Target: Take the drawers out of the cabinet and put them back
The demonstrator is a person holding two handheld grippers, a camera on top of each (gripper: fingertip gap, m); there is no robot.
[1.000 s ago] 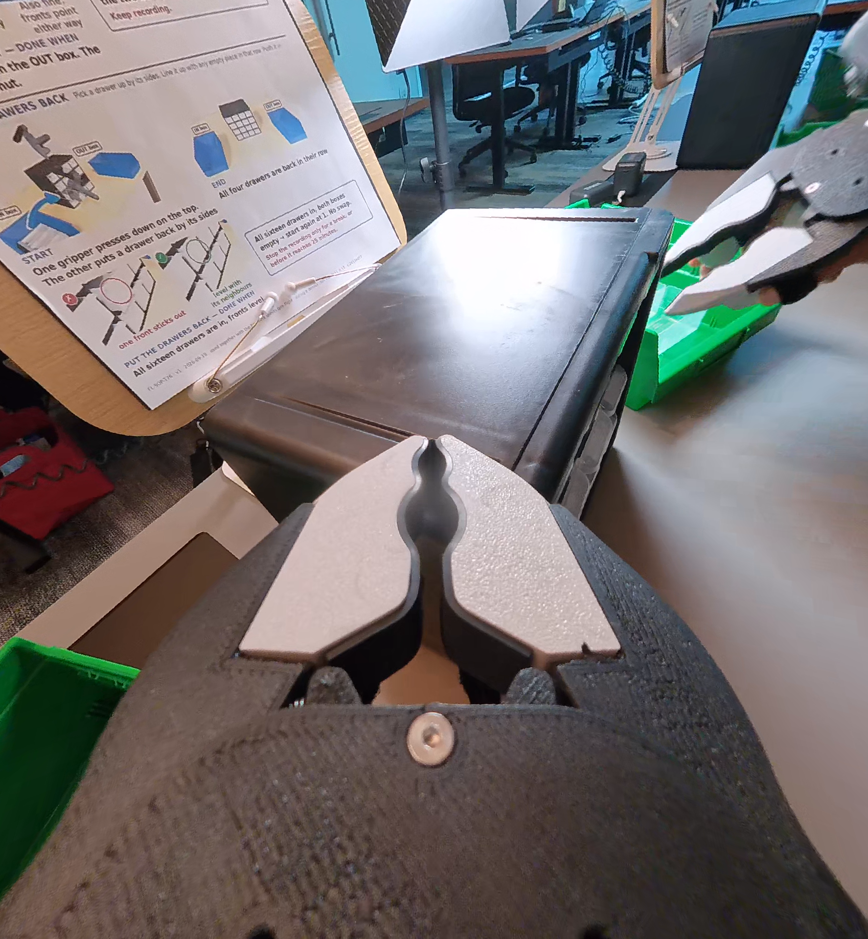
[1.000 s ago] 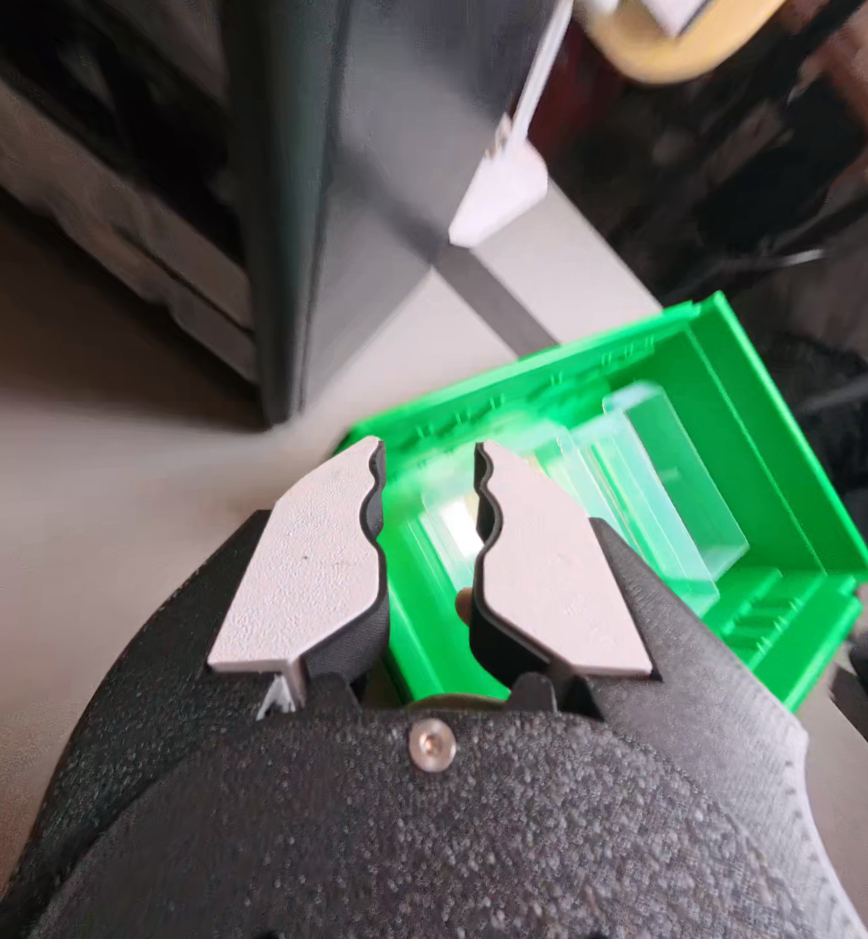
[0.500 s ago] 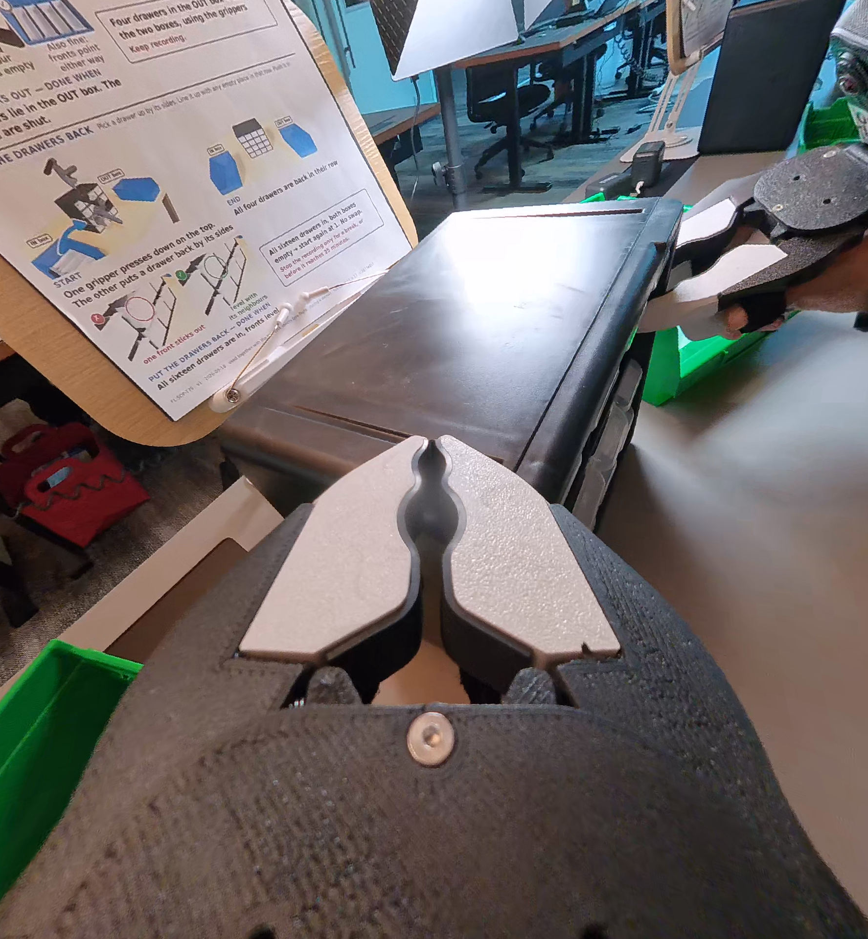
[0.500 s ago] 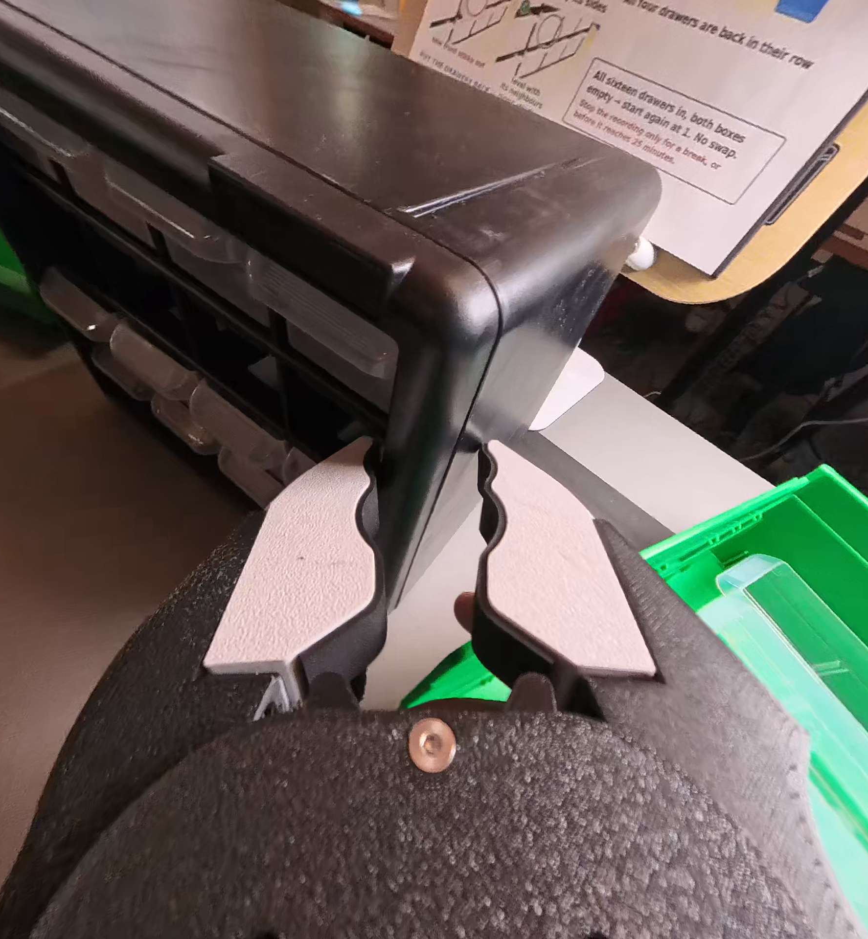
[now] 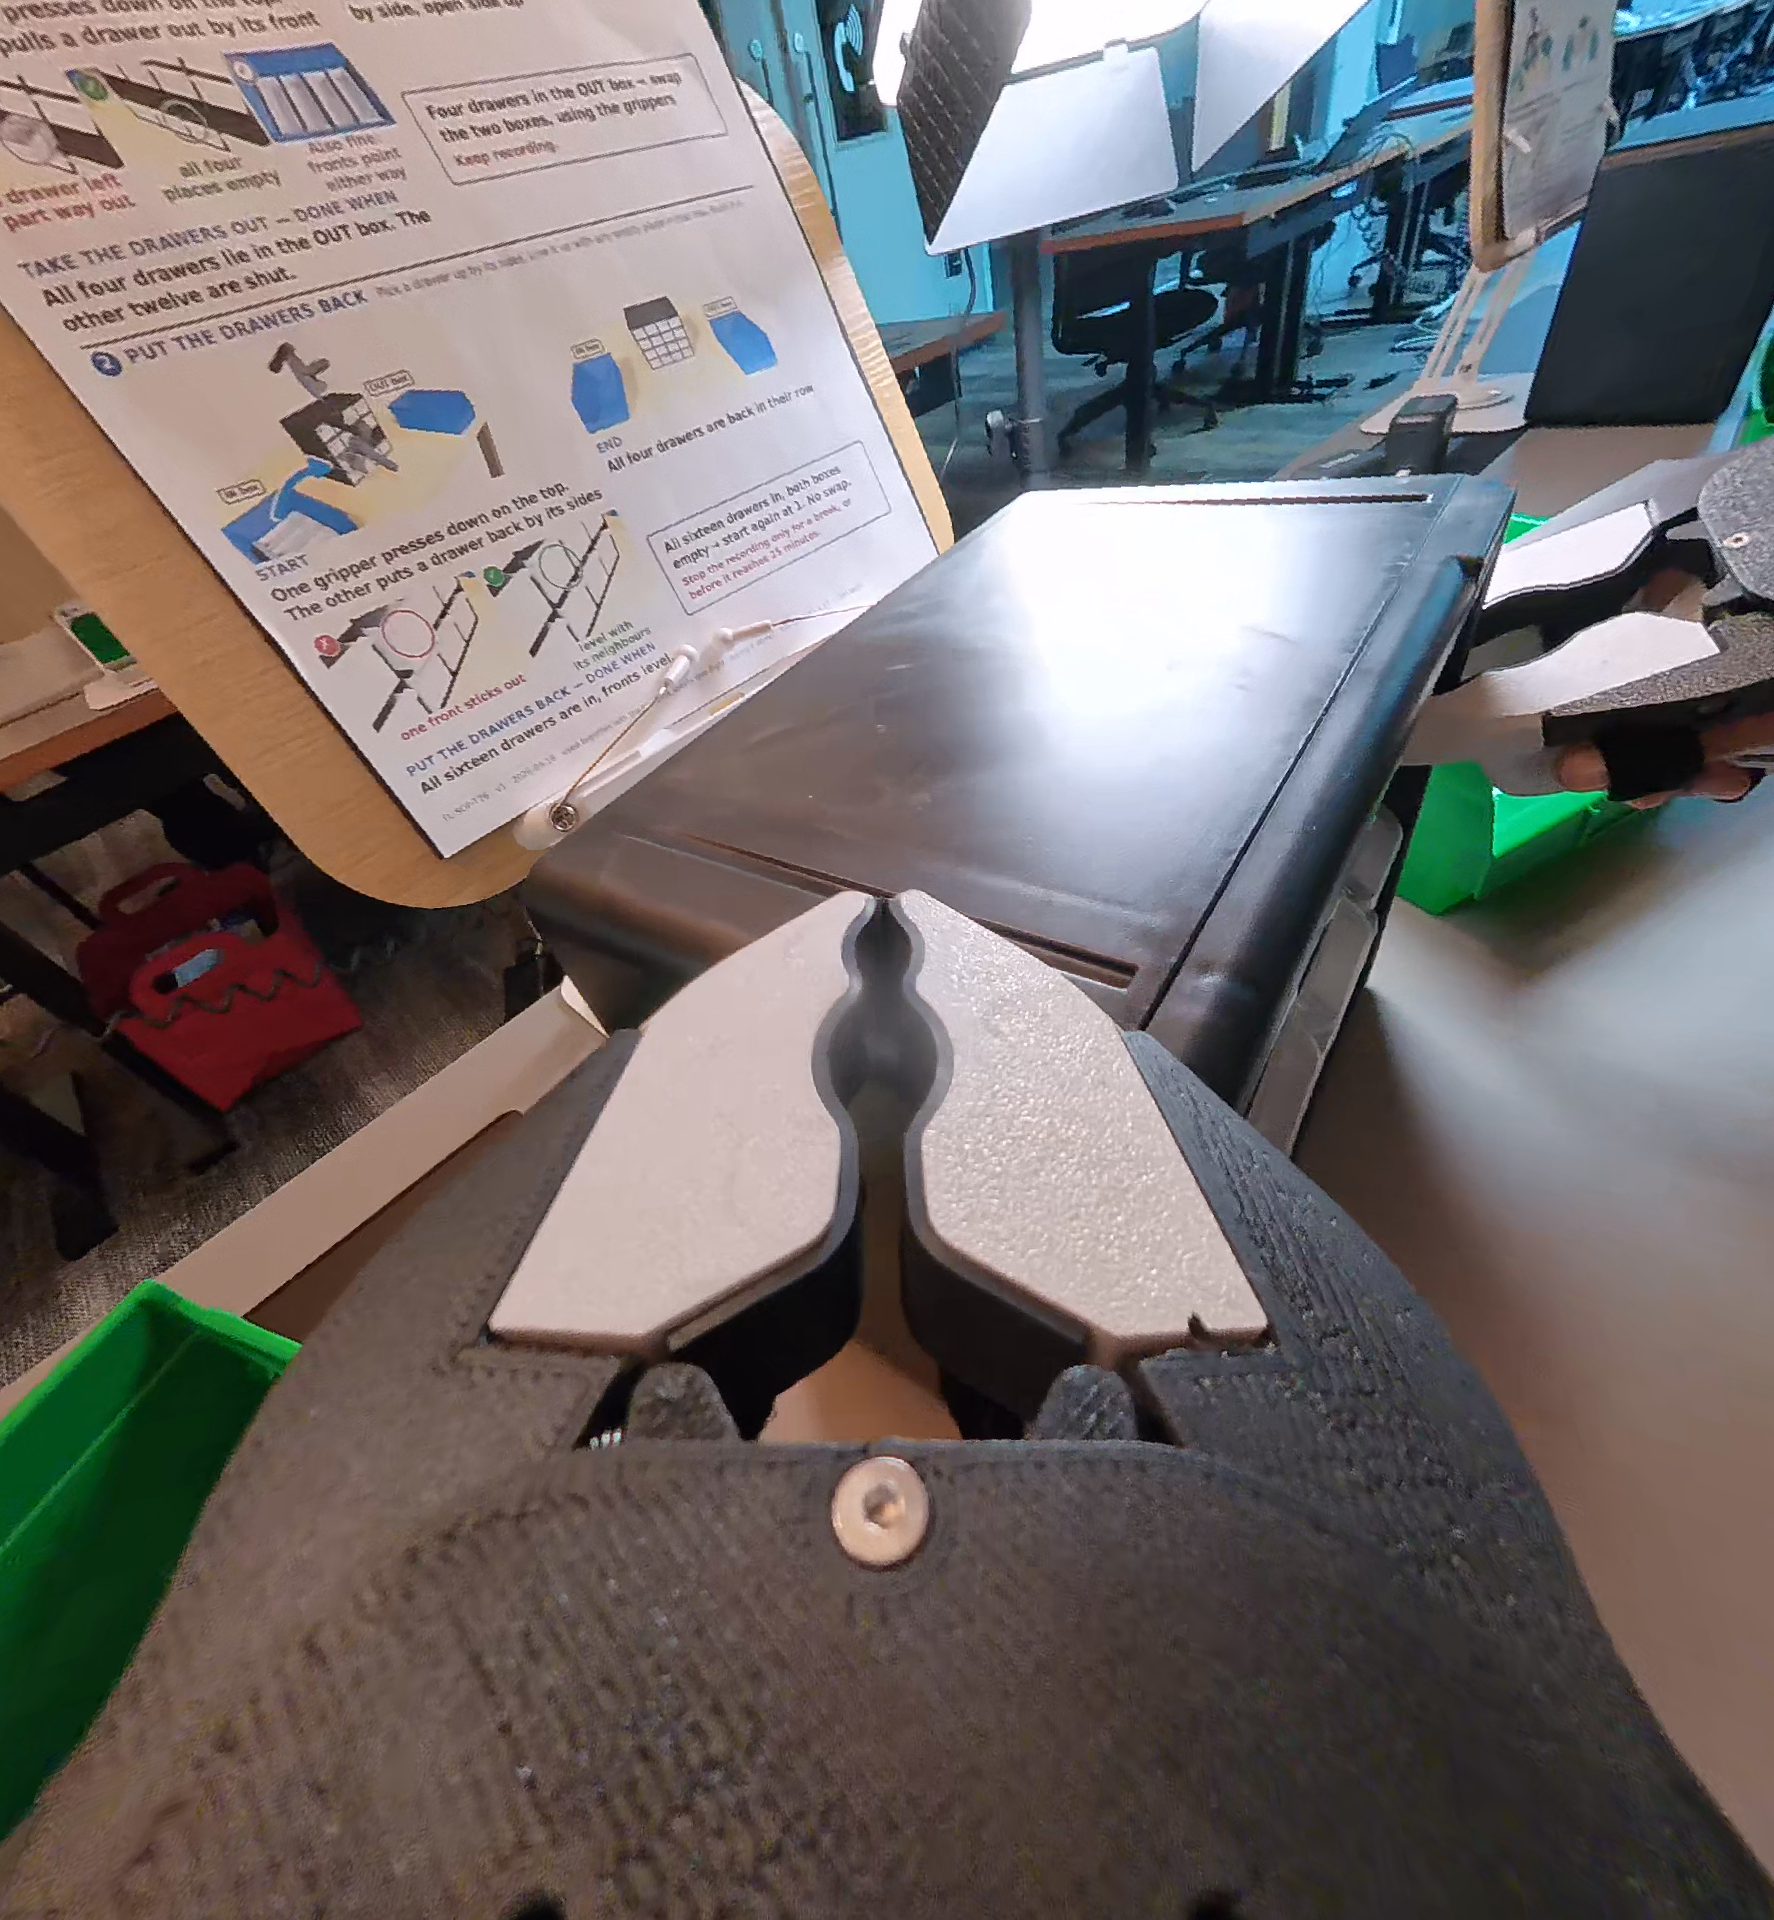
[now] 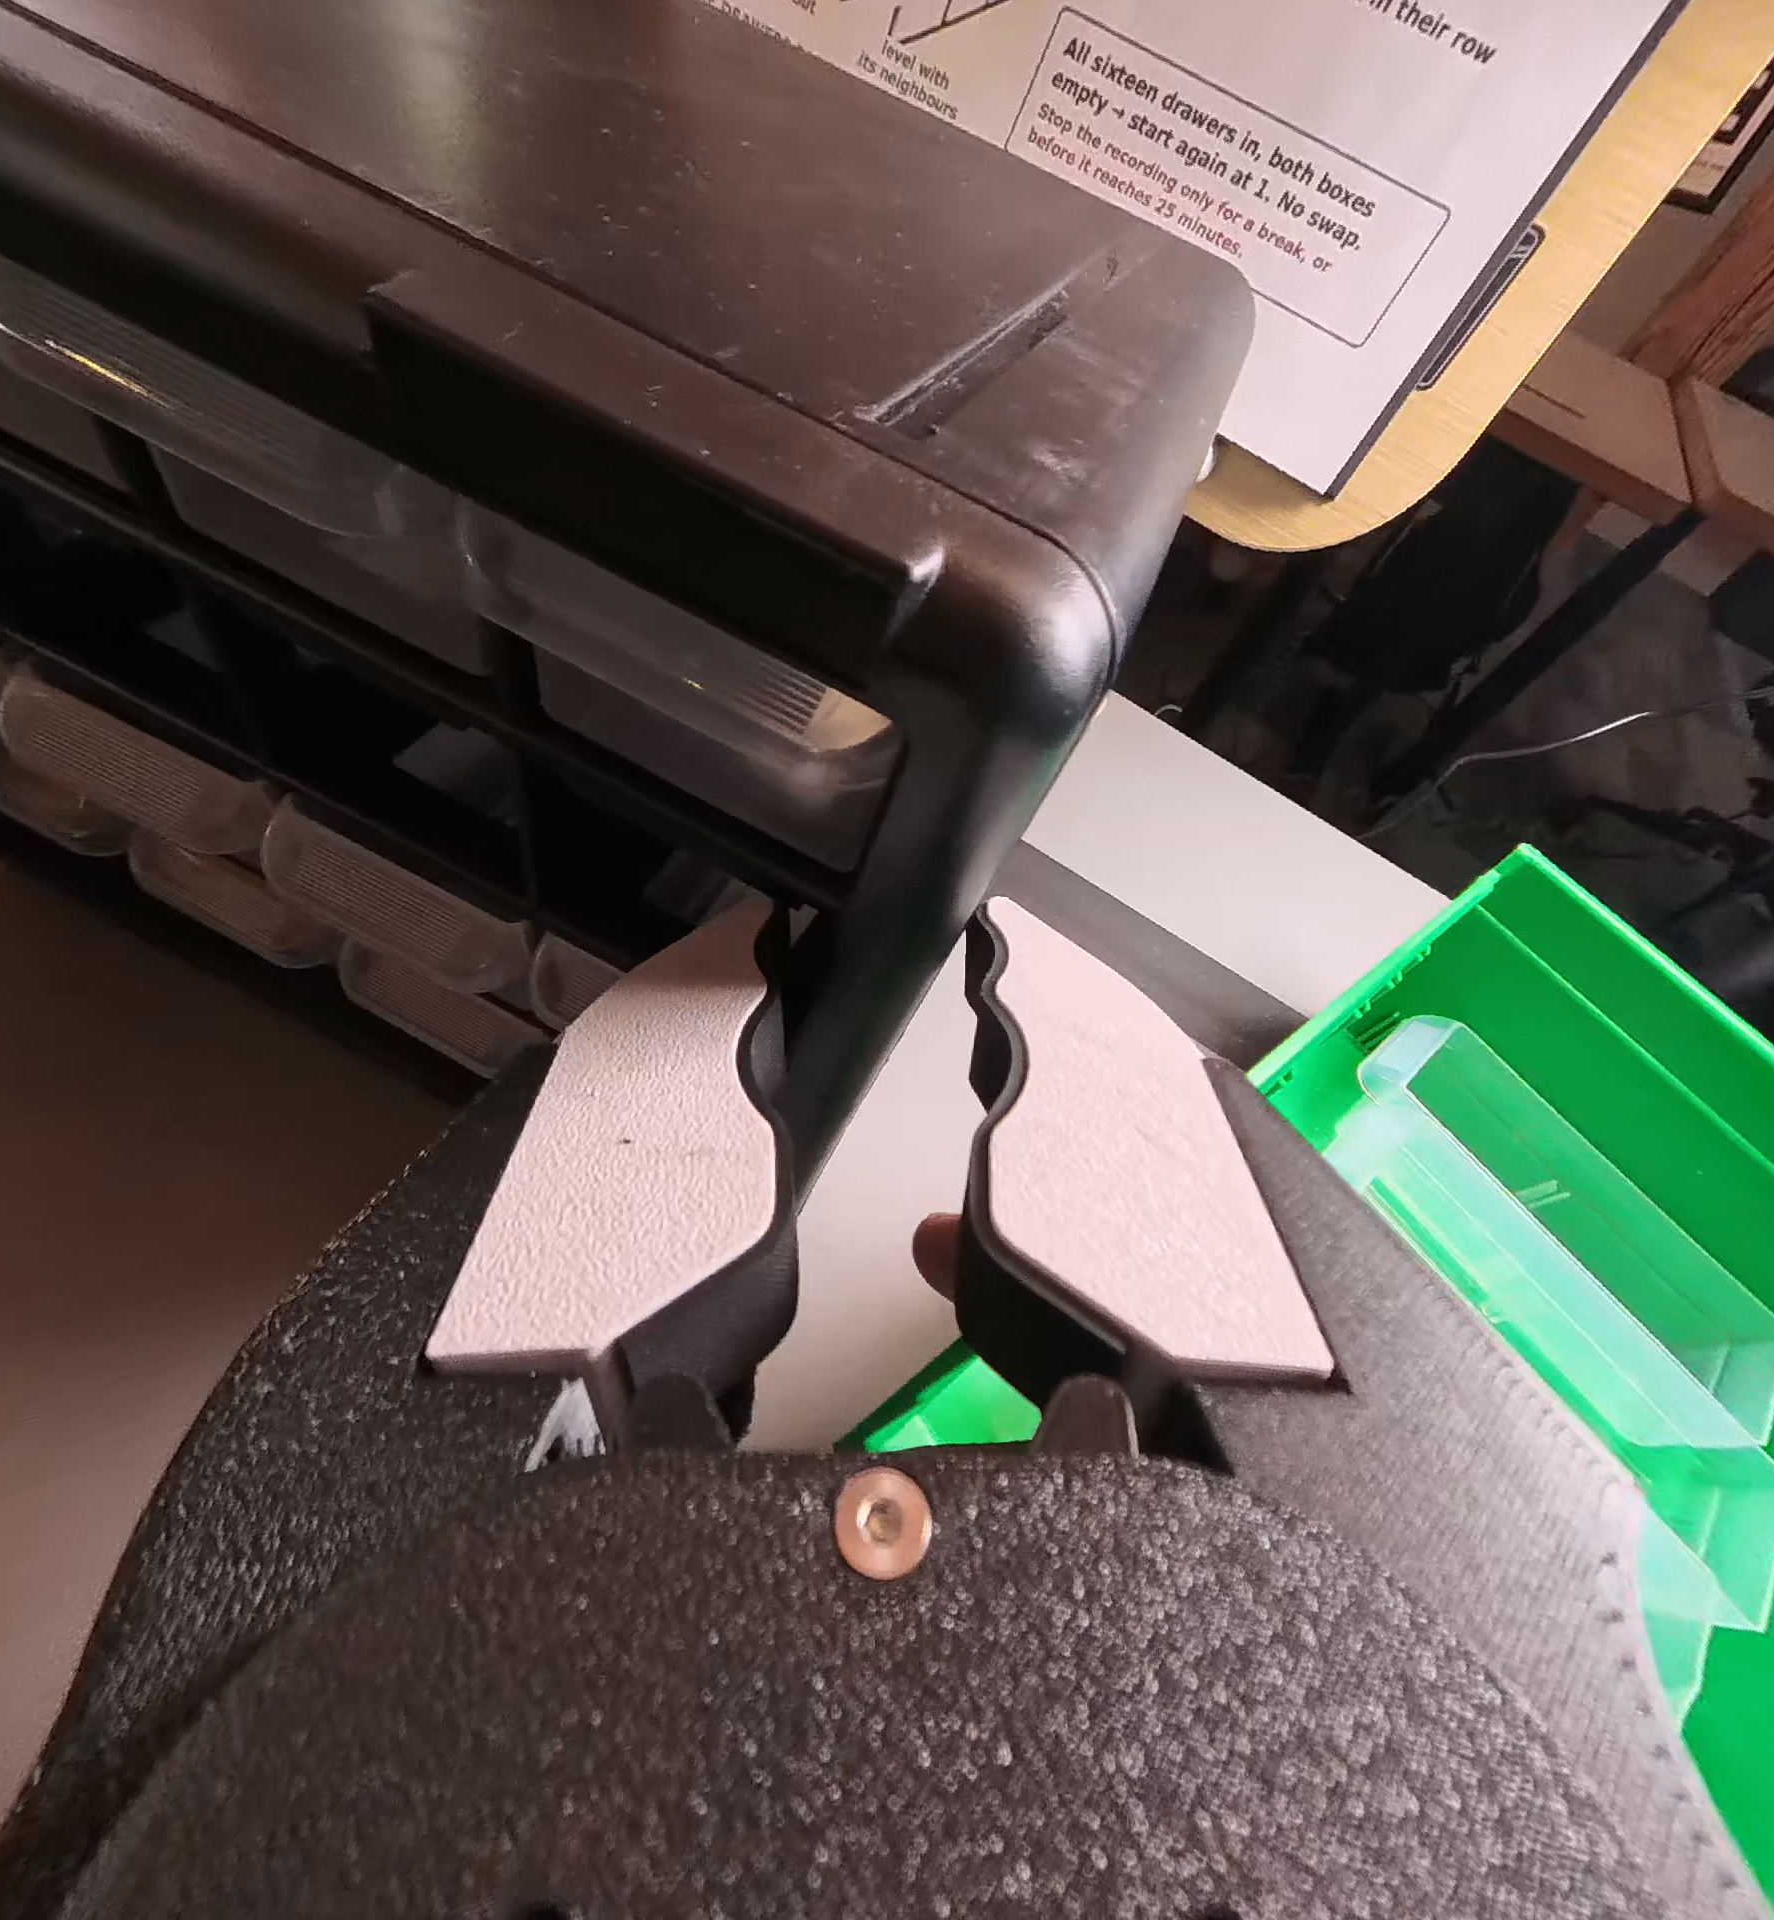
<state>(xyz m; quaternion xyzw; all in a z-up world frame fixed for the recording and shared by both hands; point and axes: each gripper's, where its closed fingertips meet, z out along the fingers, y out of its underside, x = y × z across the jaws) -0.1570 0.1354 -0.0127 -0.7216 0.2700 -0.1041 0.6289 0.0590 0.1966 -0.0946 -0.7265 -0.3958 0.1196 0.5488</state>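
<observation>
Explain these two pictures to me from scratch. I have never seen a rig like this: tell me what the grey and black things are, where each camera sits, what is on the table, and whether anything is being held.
There is no robot here: a person holds one two-finger gripper in each hand, and each carries a camera looking along its fingers. The left wrist view shows the left gripper shut and empty, near the top of the black cabinet; the right gripper shows farther off at the cabinet's far front corner. The right wrist view shows that gripper open, holding nothing, in front of the cabinet's front corner. On the table beside it stands a green box with clear drawers in it. An instruction sheet stands behind.
</observation>
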